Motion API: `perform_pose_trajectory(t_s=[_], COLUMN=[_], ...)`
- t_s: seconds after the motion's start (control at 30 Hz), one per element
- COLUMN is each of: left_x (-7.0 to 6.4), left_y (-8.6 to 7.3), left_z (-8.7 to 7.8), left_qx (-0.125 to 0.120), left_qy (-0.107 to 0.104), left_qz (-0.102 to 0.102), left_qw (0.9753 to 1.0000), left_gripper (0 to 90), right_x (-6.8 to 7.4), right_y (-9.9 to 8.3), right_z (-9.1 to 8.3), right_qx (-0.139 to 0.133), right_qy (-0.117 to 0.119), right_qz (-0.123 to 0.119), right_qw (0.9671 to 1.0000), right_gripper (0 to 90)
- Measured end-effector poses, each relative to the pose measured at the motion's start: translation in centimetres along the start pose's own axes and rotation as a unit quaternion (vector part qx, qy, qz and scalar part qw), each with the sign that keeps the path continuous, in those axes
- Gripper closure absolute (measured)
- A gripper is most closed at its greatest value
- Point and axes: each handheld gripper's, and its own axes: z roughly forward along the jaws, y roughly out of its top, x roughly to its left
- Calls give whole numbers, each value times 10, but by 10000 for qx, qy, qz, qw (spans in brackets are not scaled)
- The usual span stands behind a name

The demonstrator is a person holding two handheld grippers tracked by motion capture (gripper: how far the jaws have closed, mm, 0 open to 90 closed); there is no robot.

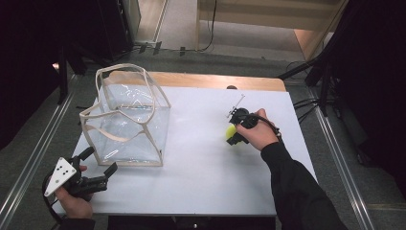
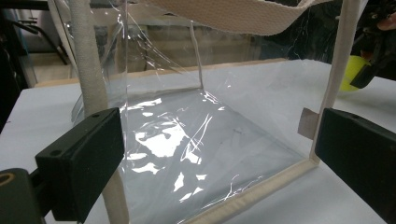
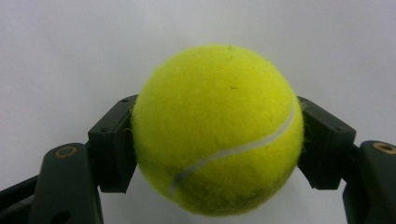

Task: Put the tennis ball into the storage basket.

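Looks about halfway: right gripper [image 3: 215, 140] is clamped on the tennis ball [image 3: 217, 128], well right of the clear bag [image 1: 127, 120], nothing bagged yet, while left gripper [image 1: 98, 167] waits wide open and empty just beside the bag's near edge.

yellow-green tennis ball [image 3: 217, 128] with white seam, clear bag [image 1: 128, 120] with cream trim, white table [image 1: 201, 182]

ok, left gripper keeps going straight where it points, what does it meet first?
Probably the clear bag: the open left gripper faces its near plastic wall, its jaws set wide near the two cream-trimmed edges. The gap is hard to judge.
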Motion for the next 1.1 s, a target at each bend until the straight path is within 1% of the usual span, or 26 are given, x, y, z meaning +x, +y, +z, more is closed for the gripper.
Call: perform_pose_trajectory(t_s=[0.03, 0.1, 0.27, 0.47, 0.6, 0.67, 0.7, 0.77, 0.8, 0.83, 0.87, 0.93, 1.0, 1.1], left_x=[0, 0, 0, 0, 0, 0, 0, 0, 0, 0, 0, 0, 0, 0], left_y=[0, 0, 0, 0, 0, 0, 0, 0, 0, 0, 0, 0, 0, 0], left_z=[0, 0, 0, 0, 0, 0, 0, 0, 0, 0, 0, 0, 0, 0], left_qx=[5, 5, 7, 11, 13, 16, 11, 10, 15, 16, 16, 14, 13, 5], left_qy=[2, 1, 4, 2, 1, 1, -1, -2, 1, 0, -1, -7, -8, -13], left_qz=[-1, 0, 3, 6, 13, 19, 13, 11, 17, 17, 18, 22, 20, 11], left_qw=[10000, 10000, 10000, 10000, 10000, 10000, 10000, 10000, 10000, 10000, 10000, 10000, 10000, 10000], left_gripper=[13, 13, 13, 13, 13, 13, 13, 13, 13, 13, 13, 13, 13, 13], right_x=[1, 2, 5, 8, 11, 12, 13, 14, 15, 15, 17, 18, 20, 23], right_y=[2, 4, 9, 16, 21, 22, 25, 26, 27, 29, 30, 32, 37, 40], right_z=[0, -1, -2, -4, -5, -5, -5, -5, -5, -6, -5, -6, -5, -5], right_qx=[-16, 7, -34, -60, -71, -86, -123, -91, -96, -73, -95, -107, -114, -97], right_qy=[29, 17, 55, 89, 92, 101, 132, 97, 129, 111, 127, 150, 162, 171], right_qz=[-50, -64, -128, -136, -221, -194, -253, -262, -251, -304, -276, -301, -366, -370], right_qw=[10000, 10000, 9999, 9999, 9997, 9997, 9995, 9996, 9996, 9994, 9995, 9994, 9991, 9991], right_gripper=[238, 238, 238, 238, 238, 238, 238, 238, 238, 238, 238, 238, 238, 238])
